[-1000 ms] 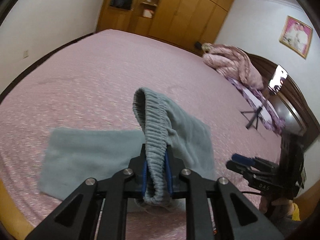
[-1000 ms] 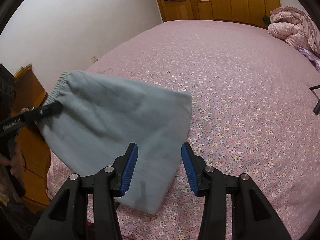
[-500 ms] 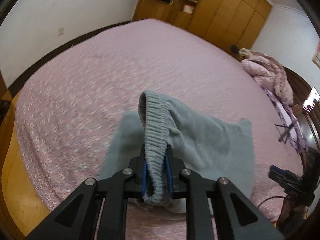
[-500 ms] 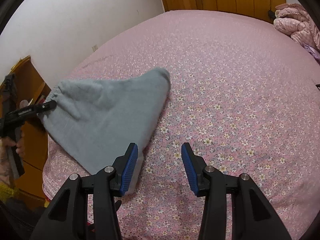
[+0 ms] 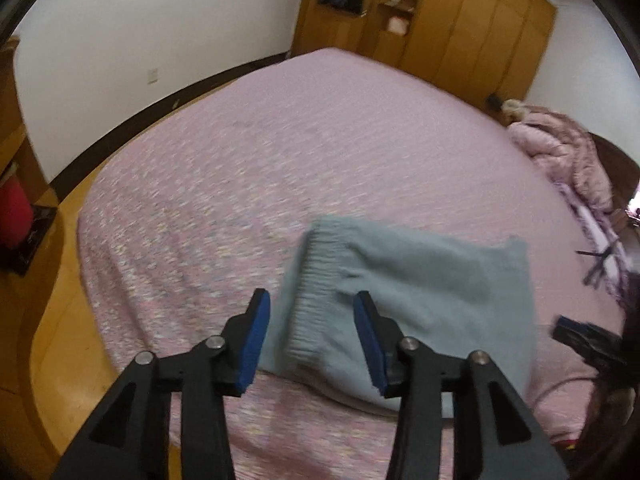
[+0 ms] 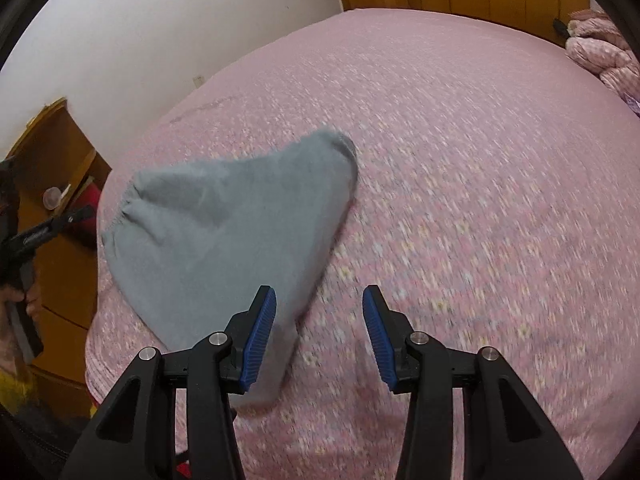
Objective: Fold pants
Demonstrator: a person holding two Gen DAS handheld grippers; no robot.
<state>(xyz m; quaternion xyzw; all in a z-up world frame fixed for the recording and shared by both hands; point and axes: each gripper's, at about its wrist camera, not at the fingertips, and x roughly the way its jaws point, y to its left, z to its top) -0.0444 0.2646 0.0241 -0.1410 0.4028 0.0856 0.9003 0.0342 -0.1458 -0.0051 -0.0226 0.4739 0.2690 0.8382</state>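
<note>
The grey pants (image 5: 404, 304) lie folded in a soft bundle on the pink floral bed (image 5: 248, 184), near its near-left corner, with the ribbed elastic waistband (image 5: 316, 288) running along the left edge of the bundle and the plain fabric spreading to the right. The left gripper (image 5: 311, 340) hovers just above the waistband with its blue-padded fingers (image 5: 254, 344) spread wide and nothing between them. The right gripper (image 6: 318, 336) is likewise wide open and empty, its left pad just over the near tip of the cloth in the right wrist view, its right pad over bare bedspread. The garment looks like a light, limp knit: it should drape and sag from wherever it is pinched, and the layers may slide apart if only the top one is caught. It is not fragile or slippery. The thick gathered waistband seems the surest place to take hold, since it bunches into a firm ridge; the folded far edge (image 6: 340, 148) is the other sensible hold, pinching through all layers. Motion blur softens both views, so fine creases cannot be made out.
</note>
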